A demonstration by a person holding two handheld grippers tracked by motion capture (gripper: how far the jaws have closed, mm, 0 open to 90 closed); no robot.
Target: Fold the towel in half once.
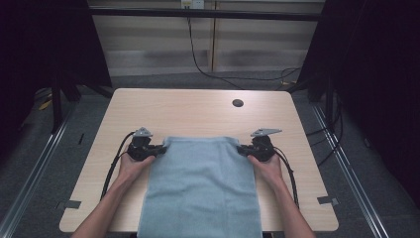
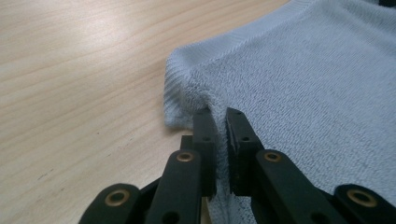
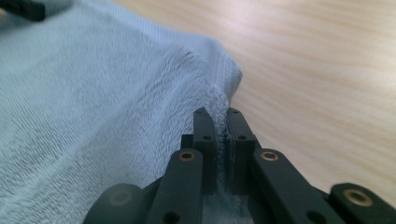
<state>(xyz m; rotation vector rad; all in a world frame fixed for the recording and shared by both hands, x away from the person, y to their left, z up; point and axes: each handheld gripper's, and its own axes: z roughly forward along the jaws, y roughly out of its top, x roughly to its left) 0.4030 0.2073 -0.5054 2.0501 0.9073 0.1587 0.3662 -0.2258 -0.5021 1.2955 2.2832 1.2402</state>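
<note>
Both claws (image 2: 219, 116) (image 3: 220, 116) pinch the towel's (image 1: 200, 183) far corners

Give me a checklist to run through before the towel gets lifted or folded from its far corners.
1. Left gripper clamped on the towel near its far left corner: ok.
2. Right gripper clamped near the far right corner: ok.
3. Far edge straight between the grippers: ok, slightly bunched at both grips.
4. Near end fully on the table: not ok, it hangs over the near edge.
5. Grip depth enough to hold under a pull: cannot tell.
</note>
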